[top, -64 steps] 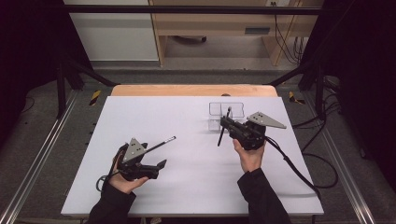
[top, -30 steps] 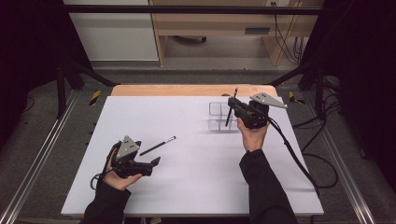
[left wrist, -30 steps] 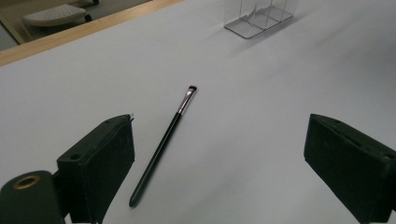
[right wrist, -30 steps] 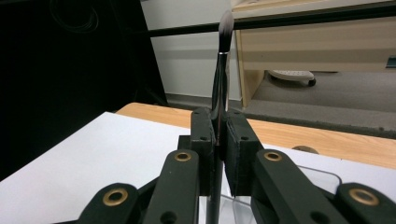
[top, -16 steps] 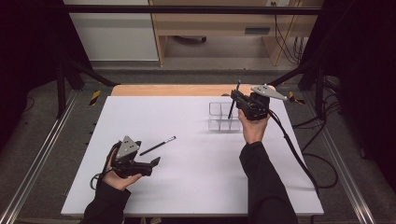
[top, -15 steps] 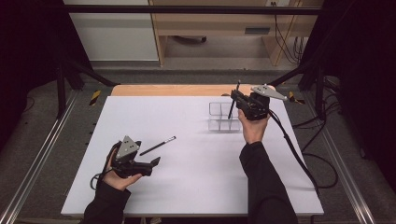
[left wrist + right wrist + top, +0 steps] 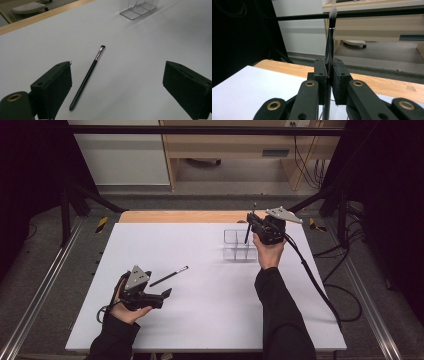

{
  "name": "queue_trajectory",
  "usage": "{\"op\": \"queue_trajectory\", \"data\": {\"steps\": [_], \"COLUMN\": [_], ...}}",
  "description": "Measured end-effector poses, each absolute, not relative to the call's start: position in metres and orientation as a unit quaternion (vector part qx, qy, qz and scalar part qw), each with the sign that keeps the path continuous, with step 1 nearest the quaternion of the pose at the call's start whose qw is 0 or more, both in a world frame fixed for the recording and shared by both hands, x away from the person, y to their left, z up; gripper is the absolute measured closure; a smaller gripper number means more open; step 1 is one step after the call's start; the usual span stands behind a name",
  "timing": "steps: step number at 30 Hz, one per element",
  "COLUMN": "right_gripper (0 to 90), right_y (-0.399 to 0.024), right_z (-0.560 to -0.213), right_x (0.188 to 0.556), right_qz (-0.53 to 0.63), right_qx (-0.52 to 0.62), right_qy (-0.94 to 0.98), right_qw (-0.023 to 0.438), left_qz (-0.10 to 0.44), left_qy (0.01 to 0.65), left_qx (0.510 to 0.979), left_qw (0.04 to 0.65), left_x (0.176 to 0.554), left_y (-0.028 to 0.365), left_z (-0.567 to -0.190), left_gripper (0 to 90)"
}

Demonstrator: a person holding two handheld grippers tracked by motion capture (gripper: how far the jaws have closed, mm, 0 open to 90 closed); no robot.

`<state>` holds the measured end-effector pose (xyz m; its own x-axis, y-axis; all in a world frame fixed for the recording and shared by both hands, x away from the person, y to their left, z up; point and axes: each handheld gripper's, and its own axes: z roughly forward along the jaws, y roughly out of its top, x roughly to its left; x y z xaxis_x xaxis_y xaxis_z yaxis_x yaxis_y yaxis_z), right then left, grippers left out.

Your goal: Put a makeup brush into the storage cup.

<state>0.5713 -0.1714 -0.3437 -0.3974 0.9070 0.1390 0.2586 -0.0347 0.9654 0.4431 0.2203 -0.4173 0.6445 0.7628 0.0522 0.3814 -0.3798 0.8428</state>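
My right gripper (image 7: 250,224) is shut on a black-handled makeup brush (image 7: 248,227) and holds it upright over the clear divided organizer (image 7: 239,245) at the table's far right. In the right gripper view the brush (image 7: 330,32) rises between the pressed pads, grey bristles up. A thin black brush (image 7: 169,276) lies flat on the white table, just beyond my left gripper (image 7: 167,293). That gripper rests near the front left with its jaws wide apart; in its own view the thin brush (image 7: 88,75) lies between them, nearer the left pad (image 7: 53,86), and touches neither.
The white sheet (image 7: 200,285) covers most of the table, with a wooden strip (image 7: 180,216) along the far edge. A cable (image 7: 320,285) trails from my right gripper off the right side. Metal rails (image 7: 45,285) flank the table.
My right gripper has carried the upright brush away from me to above the organizer. The left gripper has drawn back a little toward the front left since the earliest frame, then stayed put.
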Motion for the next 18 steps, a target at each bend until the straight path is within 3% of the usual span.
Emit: {"op": "queue_trajectory", "data": {"steps": [18], "right_gripper": [84.0], "right_y": [-0.166], "right_z": [-0.347], "right_x": [0.585], "right_qz": [0.544], "right_qx": [0.469], "right_qy": [0.624], "right_qw": [0.308], "left_qz": [0.222], "left_qy": [0.357], "left_qx": [0.800], "left_qw": [0.428], "left_x": [0.443], "left_y": [0.221], "left_z": [-0.417], "left_gripper": [7.6]}}
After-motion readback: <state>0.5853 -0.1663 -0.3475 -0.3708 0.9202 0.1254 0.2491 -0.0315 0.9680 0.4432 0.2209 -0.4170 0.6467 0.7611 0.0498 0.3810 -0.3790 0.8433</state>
